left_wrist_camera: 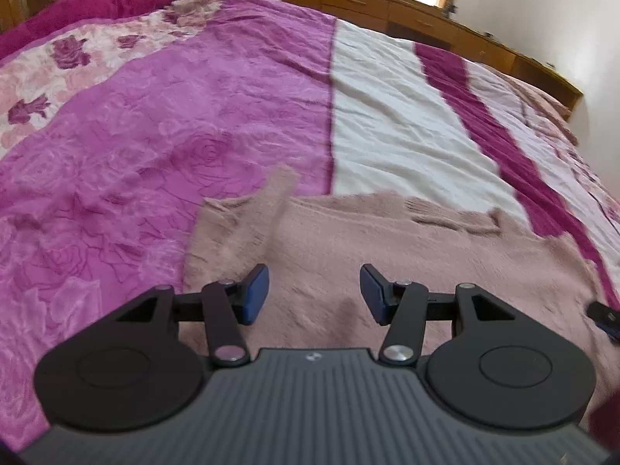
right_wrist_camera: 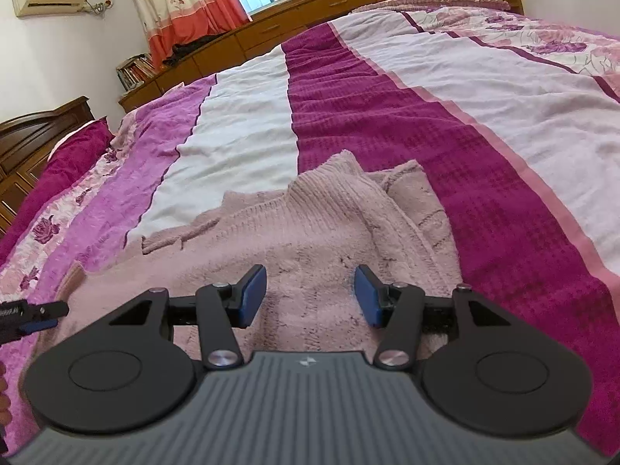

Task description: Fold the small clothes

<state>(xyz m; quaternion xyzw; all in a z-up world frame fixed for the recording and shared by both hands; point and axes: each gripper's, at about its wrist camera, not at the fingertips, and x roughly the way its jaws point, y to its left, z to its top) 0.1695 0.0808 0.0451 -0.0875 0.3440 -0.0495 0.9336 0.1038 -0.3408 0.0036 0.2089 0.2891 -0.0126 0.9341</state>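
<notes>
A dusty-pink knit sweater [left_wrist_camera: 387,255] lies spread on the bed, rumpled along its far edge. My left gripper [left_wrist_camera: 314,290] hovers just above its near part, jaws open, blue pads apart with only the flat cloth under them. In the right wrist view the same sweater [right_wrist_camera: 310,224] has a fold of fabric bunched up at its far right. My right gripper [right_wrist_camera: 310,290] is open over it too, gripping nothing. Each gripper's tip shows at the edge of the other's view: the right gripper [left_wrist_camera: 604,316] and the left gripper [right_wrist_camera: 35,314].
The sweater rests on a bedspread [right_wrist_camera: 387,116] striped magenta, white and floral pink. A magenta pillow [left_wrist_camera: 97,0] lies far left. Low wooden cabinets [right_wrist_camera: 310,7] run along the bed's far side under a curtained window [right_wrist_camera: 186,4]. A person's hand [right_wrist_camera: 3,391] shows at the left edge.
</notes>
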